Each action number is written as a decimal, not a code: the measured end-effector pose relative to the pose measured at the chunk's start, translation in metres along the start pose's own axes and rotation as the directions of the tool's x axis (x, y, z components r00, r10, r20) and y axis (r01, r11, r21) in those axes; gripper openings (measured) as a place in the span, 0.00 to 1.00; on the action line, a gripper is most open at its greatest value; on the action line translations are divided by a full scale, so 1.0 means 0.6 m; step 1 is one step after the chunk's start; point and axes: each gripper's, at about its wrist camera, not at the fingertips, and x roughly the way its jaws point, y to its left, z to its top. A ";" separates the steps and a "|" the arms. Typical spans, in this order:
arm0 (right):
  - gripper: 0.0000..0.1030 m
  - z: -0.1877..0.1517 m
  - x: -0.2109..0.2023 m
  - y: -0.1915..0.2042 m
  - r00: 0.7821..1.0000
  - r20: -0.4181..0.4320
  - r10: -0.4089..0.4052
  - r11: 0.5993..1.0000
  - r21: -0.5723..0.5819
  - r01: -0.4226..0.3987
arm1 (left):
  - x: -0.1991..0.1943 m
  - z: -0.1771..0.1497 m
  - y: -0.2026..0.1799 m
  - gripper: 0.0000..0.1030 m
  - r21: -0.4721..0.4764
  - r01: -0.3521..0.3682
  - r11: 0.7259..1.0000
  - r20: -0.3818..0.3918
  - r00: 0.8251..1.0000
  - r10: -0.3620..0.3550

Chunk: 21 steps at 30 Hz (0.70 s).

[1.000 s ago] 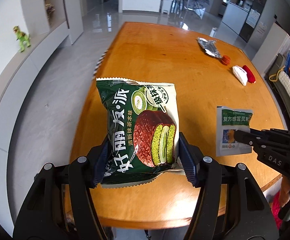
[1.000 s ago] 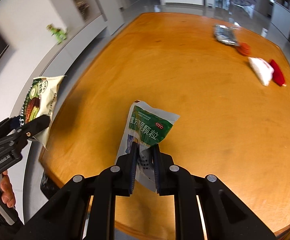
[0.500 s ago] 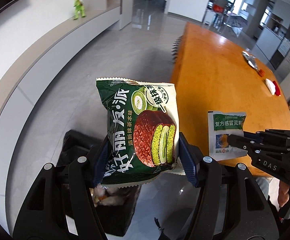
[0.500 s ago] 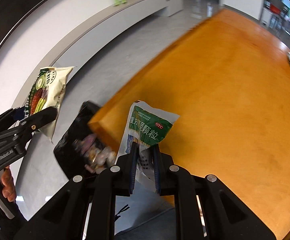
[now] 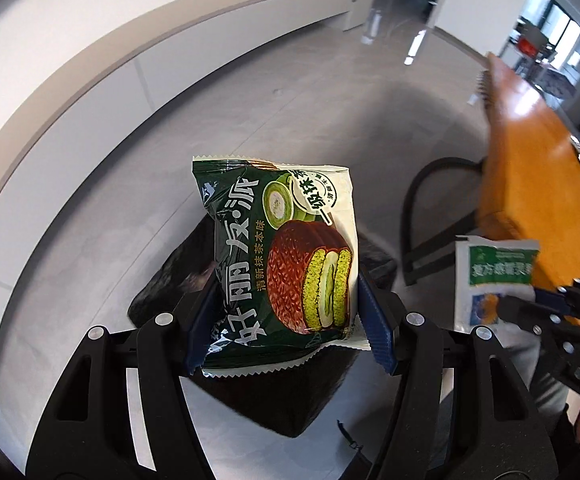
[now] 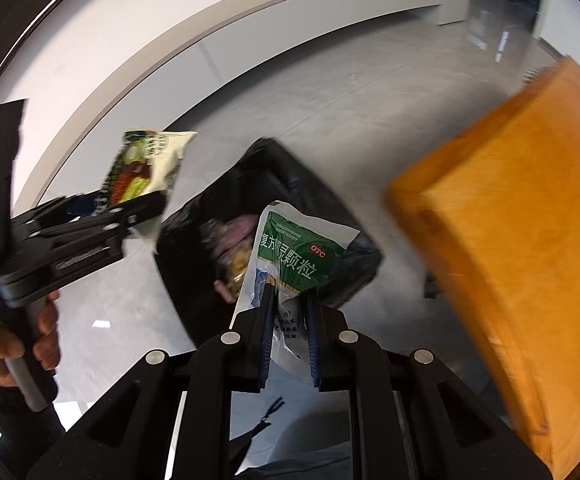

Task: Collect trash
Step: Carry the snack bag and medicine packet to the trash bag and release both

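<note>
My left gripper (image 5: pixel 285 320) is shut on a green matcha pie snack packet (image 5: pixel 281 256) and holds it in the air above a black trash bin (image 5: pixel 281 400) on the floor. My right gripper (image 6: pixel 290 316) is shut on a white and green medicine sachet (image 6: pixel 294 256), held over the same bin (image 6: pixel 193 264), which has several wrappers inside. The right gripper with the sachet (image 5: pixel 494 276) shows at the right of the left wrist view. The left gripper with the snack packet (image 6: pixel 145 168) shows at the left of the right wrist view.
The orange wooden table (image 6: pixel 522 248) has its corner close to the right of the bin; it also shows in the left wrist view (image 5: pixel 530 184). A black chair frame (image 5: pixel 422 208) stands by the table. Grey floor and a curved white wall ledge (image 5: pixel 169 40) lie beyond.
Both grippers have swung left off the table with their packets and now hang over the black trash bin on the floor. Both stay shut.
</note>
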 end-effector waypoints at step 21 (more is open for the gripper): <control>0.71 0.029 0.077 0.036 0.997 -0.063 0.054 0.998 0.030 -0.052 | 0.033 -0.029 0.102 0.94 -0.227 -0.116 0.967 -0.098 0.991 0.096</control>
